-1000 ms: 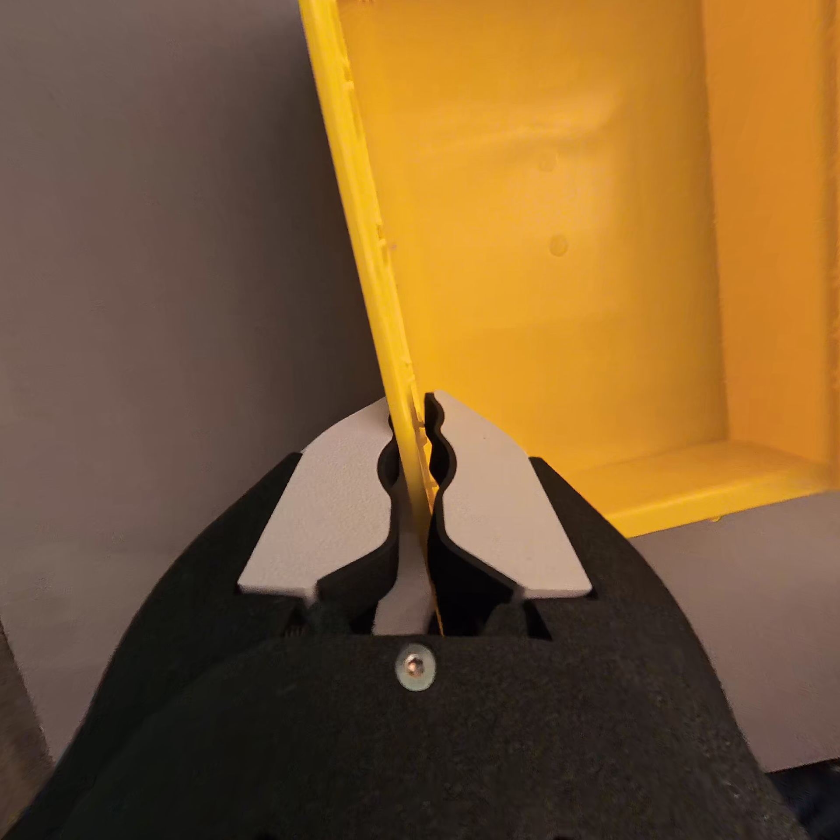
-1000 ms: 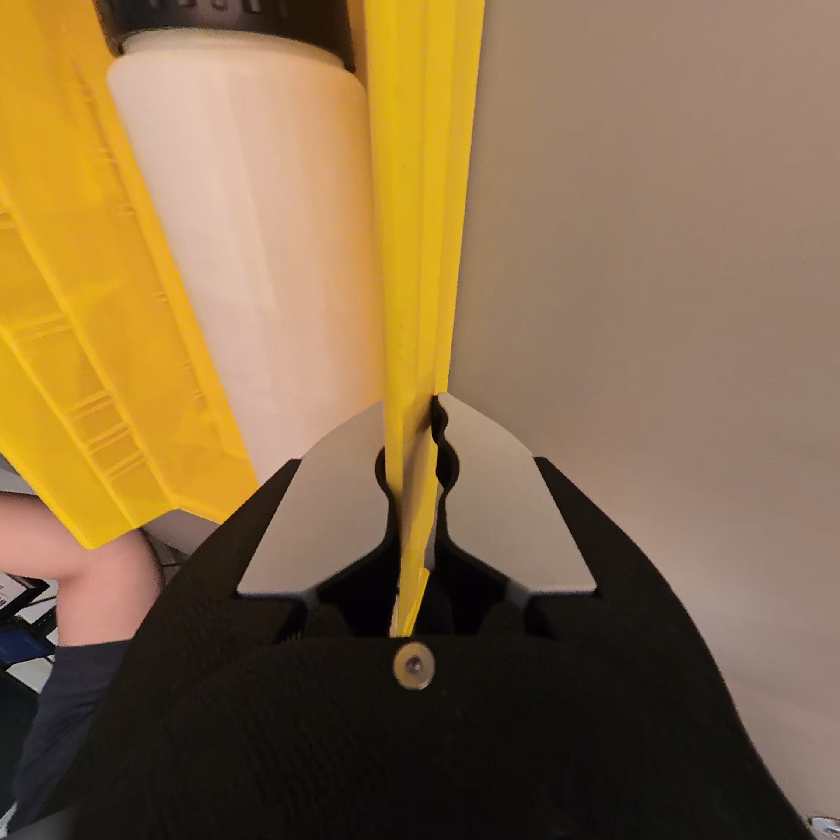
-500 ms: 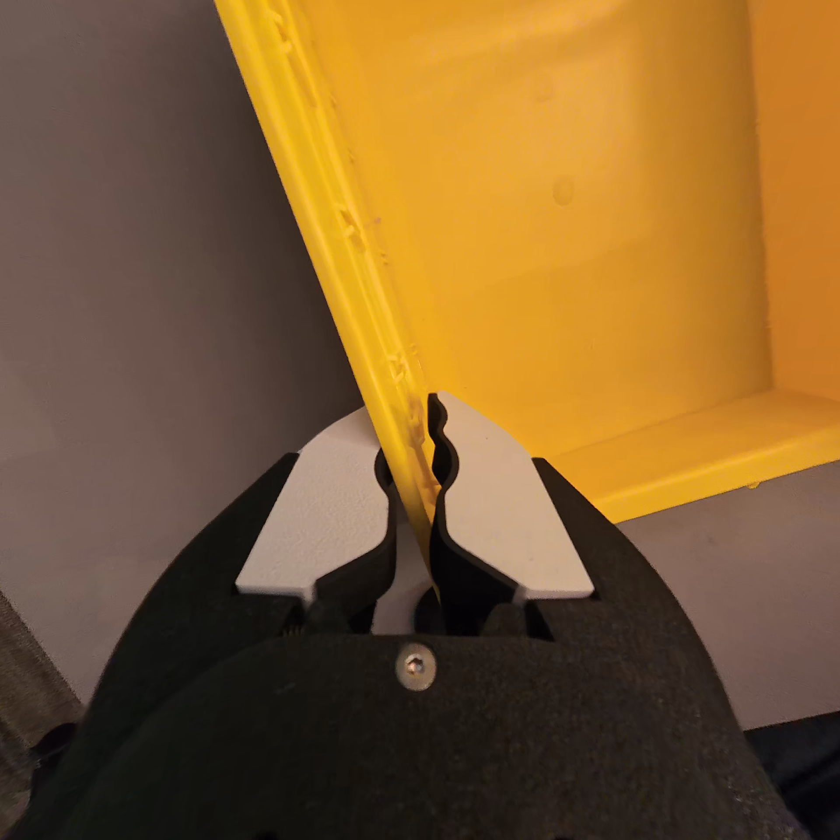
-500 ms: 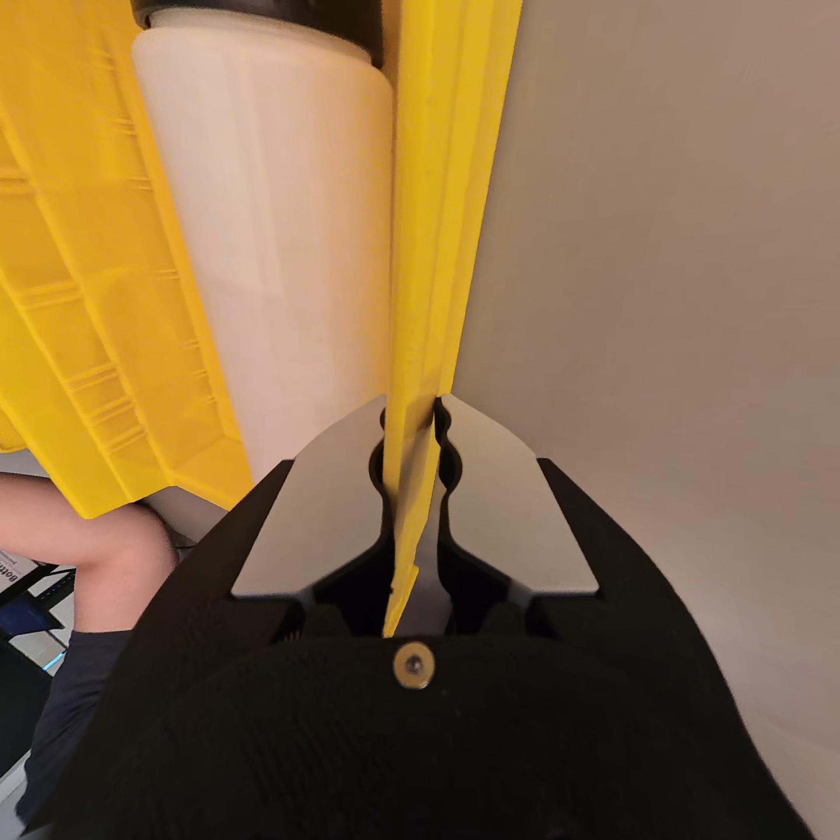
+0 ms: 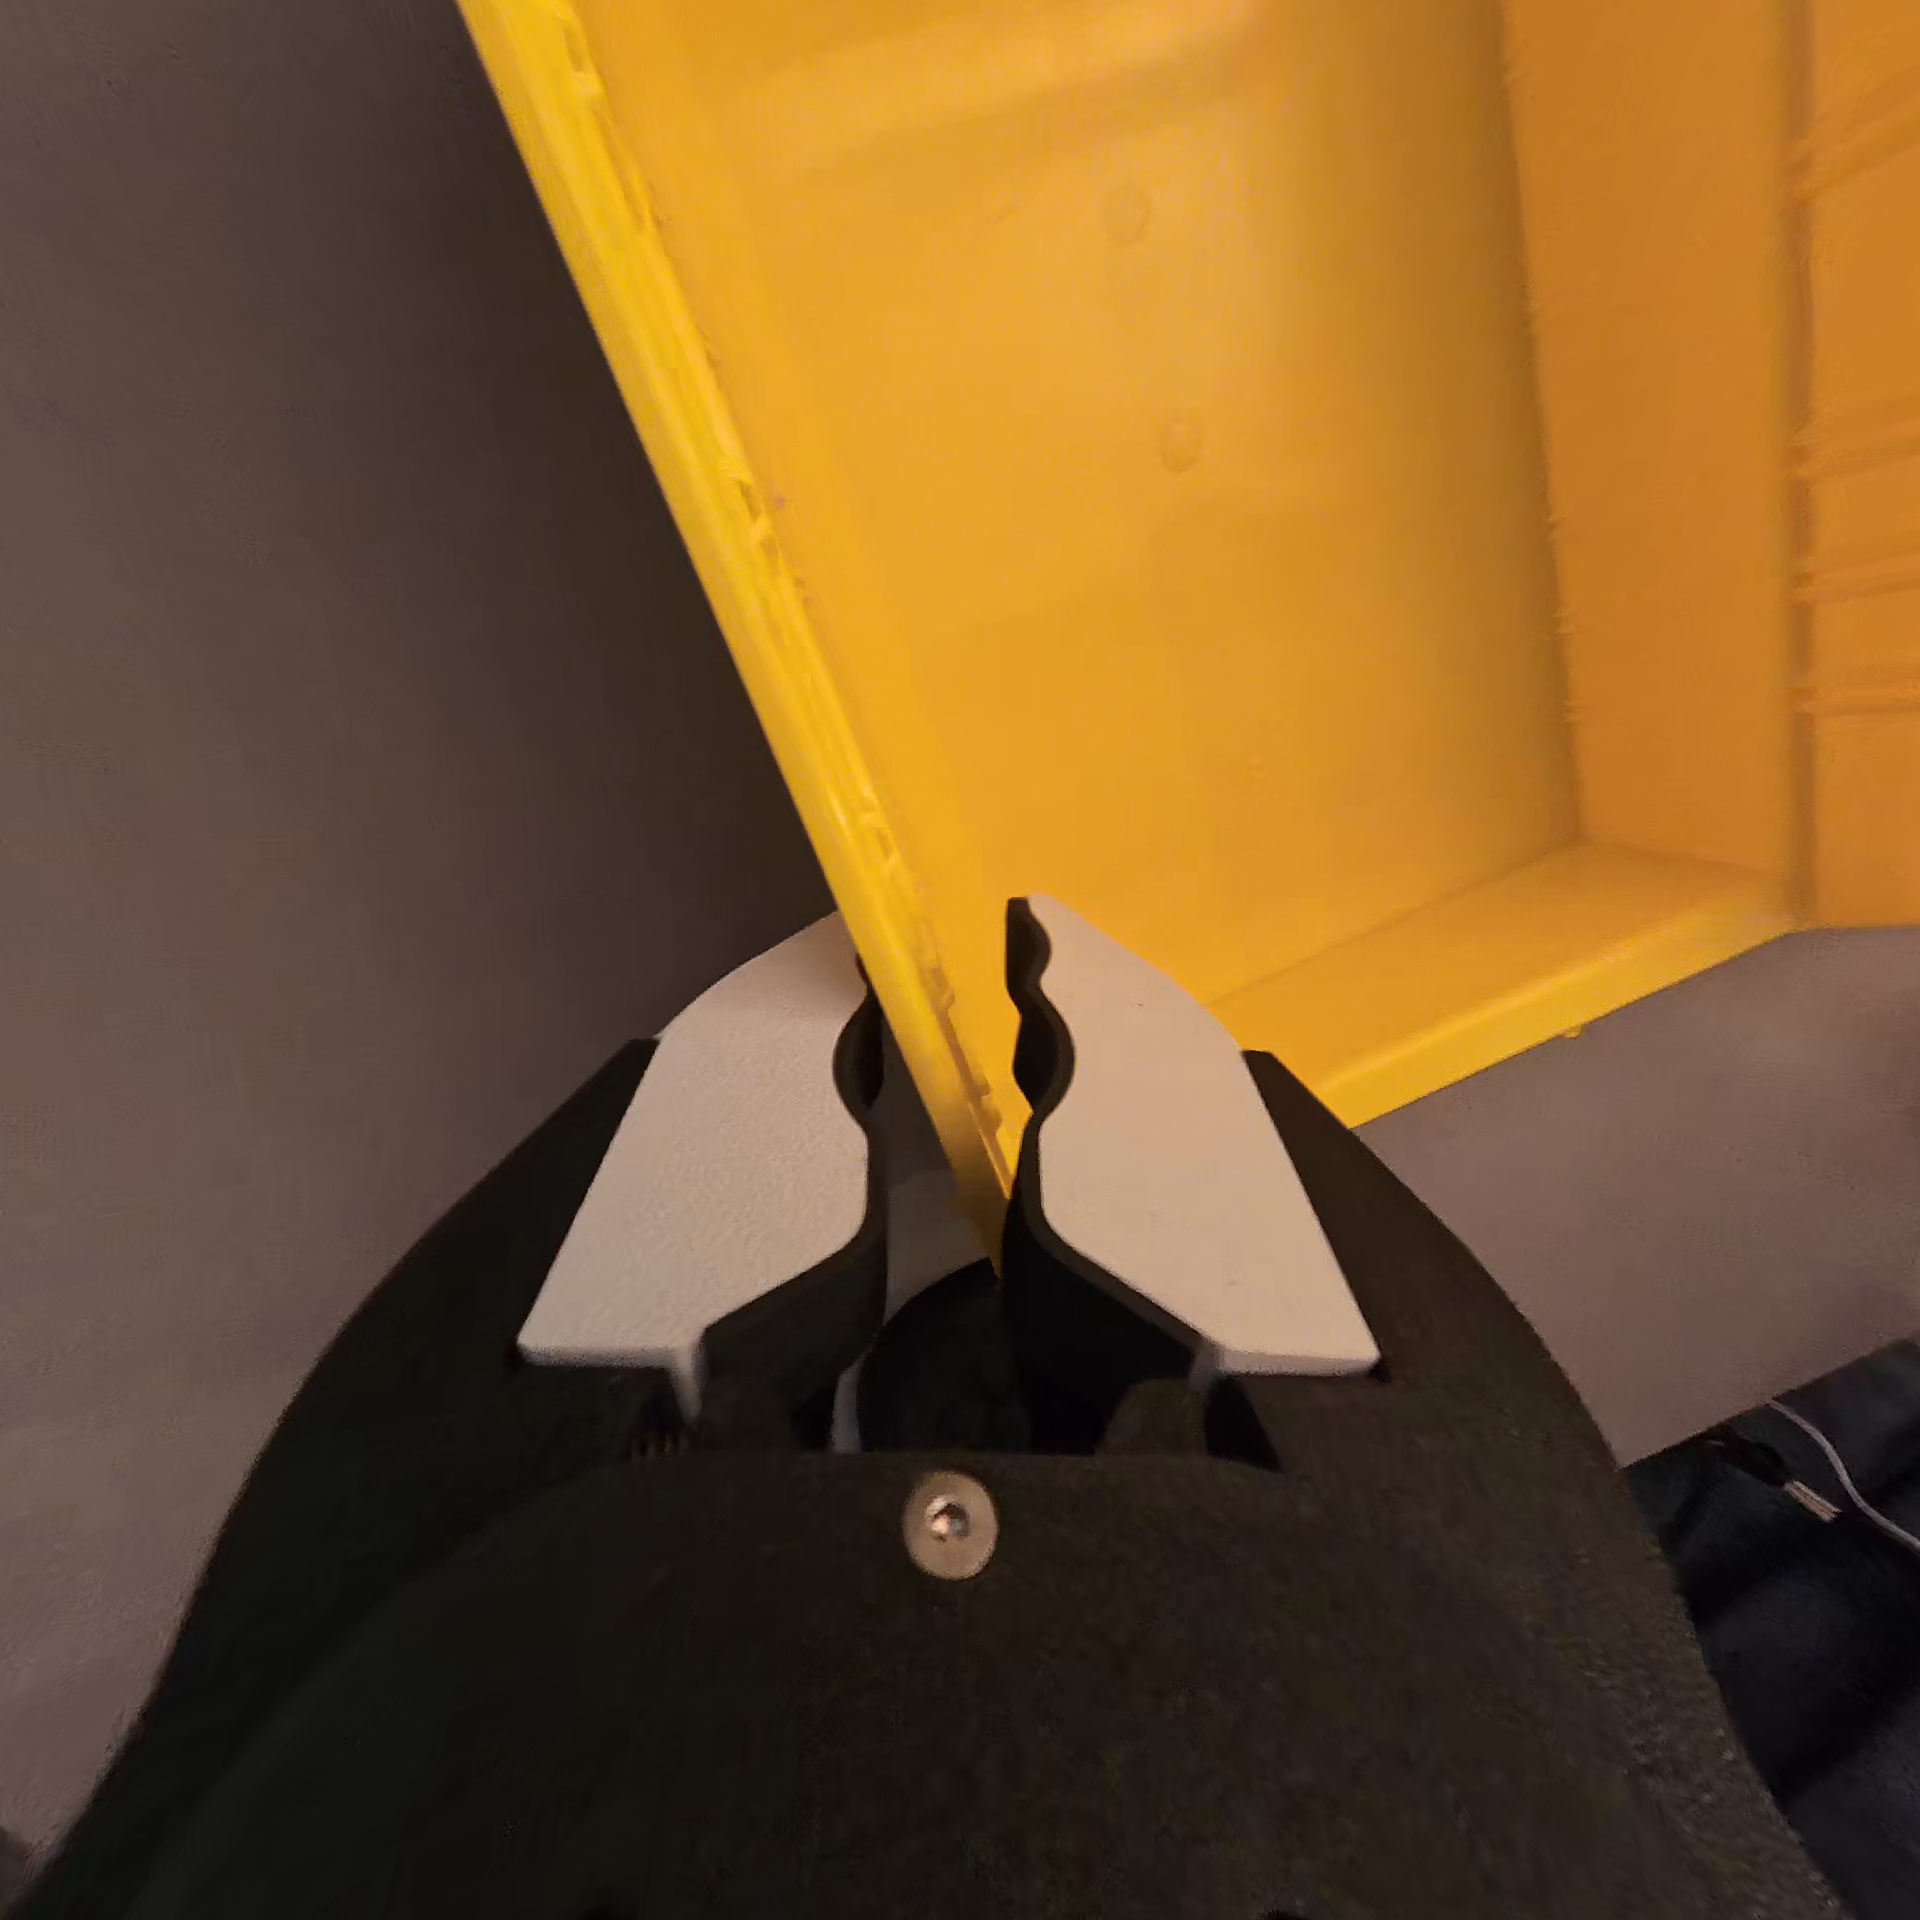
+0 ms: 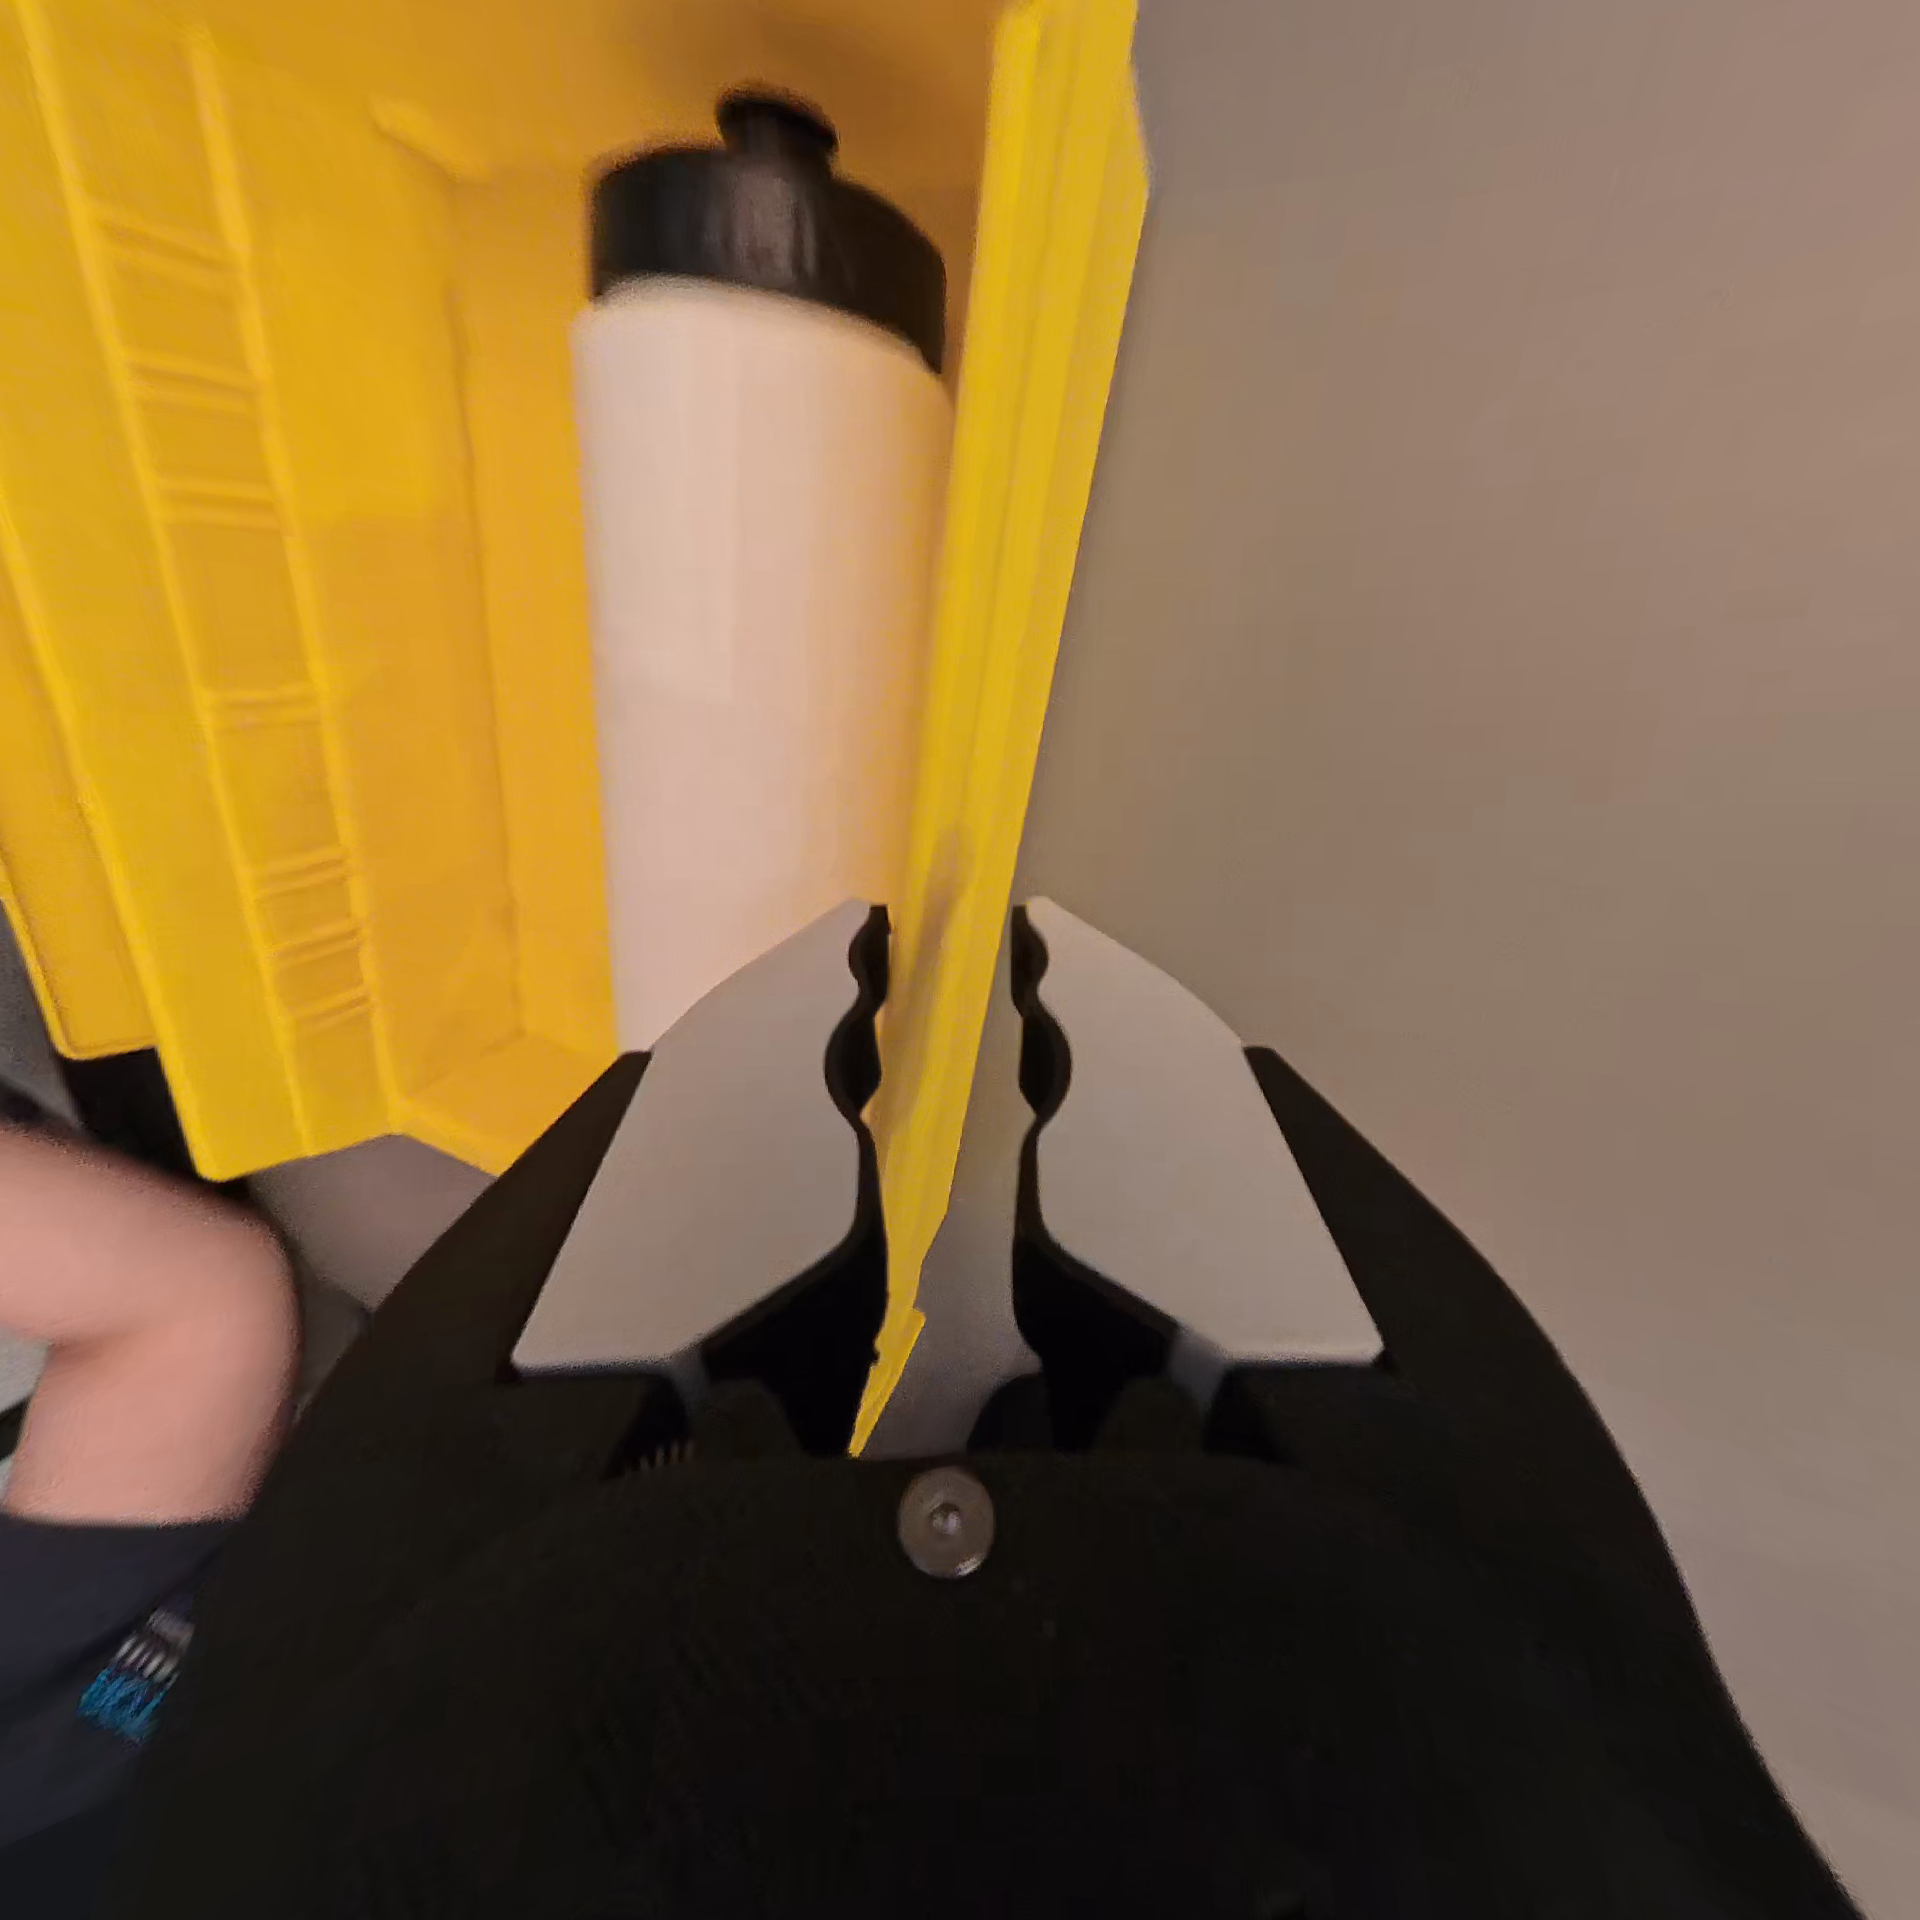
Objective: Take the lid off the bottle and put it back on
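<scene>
You are barely getting started: the lid (image 6: pixel 767 244) is sitting on the bottle (image 6: pixel 764 665), so taking it off and putting it back are both lying ahead of you. The bottle is lying inside the yellow bin (image 6: pixel 312 582), close against its right wall, with the black lid pointing away from you.

Your right gripper (image 6: pixel 948 920) is straddling that wall with its jaws apart, and a gap is showing on the outer side. Your left gripper (image 5: pixel 933 925) is also sitting parted around the opposite wall of the bin (image 5: pixel 1195 520), no longer looking clamped.

The left wrist view is showing you only bare bin floor and grey table (image 5: pixel 1610 1195); only the right wrist view is giving you the bottle.
</scene>
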`<action>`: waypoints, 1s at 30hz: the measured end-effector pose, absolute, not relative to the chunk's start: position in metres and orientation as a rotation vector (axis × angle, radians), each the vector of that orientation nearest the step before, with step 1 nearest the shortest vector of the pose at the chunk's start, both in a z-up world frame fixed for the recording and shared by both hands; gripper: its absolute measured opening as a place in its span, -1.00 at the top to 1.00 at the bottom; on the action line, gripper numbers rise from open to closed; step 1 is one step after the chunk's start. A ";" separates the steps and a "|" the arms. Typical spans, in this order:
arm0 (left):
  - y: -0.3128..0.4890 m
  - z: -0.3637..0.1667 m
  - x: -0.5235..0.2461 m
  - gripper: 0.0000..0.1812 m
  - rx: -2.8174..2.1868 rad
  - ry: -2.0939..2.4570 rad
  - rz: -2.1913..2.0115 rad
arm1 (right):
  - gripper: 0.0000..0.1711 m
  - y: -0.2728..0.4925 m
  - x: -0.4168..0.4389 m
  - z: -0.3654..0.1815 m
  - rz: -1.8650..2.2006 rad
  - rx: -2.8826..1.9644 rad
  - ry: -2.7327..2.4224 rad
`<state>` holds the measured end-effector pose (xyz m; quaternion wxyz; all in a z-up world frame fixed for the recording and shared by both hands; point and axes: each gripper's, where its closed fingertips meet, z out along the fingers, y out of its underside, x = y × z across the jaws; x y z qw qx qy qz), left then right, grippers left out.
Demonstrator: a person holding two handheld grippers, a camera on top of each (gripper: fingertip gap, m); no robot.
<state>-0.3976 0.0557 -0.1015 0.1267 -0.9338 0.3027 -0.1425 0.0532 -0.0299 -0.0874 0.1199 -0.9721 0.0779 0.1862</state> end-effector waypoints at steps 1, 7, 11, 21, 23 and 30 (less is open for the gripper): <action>0.057 -0.098 -0.397 0.76 -2.700 0.859 -0.454 | 0.72 -0.027 0.057 -0.077 0.503 -2.784 0.234; 0.065 -0.067 -0.398 0.71 -2.561 0.760 -0.556 | 0.73 -0.009 0.049 0.022 0.075 -2.321 0.104; 0.073 -0.042 -0.404 0.63 -2.439 0.714 -0.528 | 0.68 -0.012 -0.030 0.063 0.081 -2.100 -0.182; 0.072 0.013 -0.405 0.60 -2.178 0.688 -0.522 | 0.71 0.032 -0.191 -0.020 0.390 -2.459 -0.443; 0.069 0.015 -0.400 0.60 -2.167 0.710 -0.539 | 0.70 0.050 -0.191 -0.031 0.279 -2.533 -0.404; 0.064 0.009 -0.376 0.60 -2.187 0.808 -0.555 | 0.64 0.079 -0.191 -0.061 0.220 -2.739 -0.259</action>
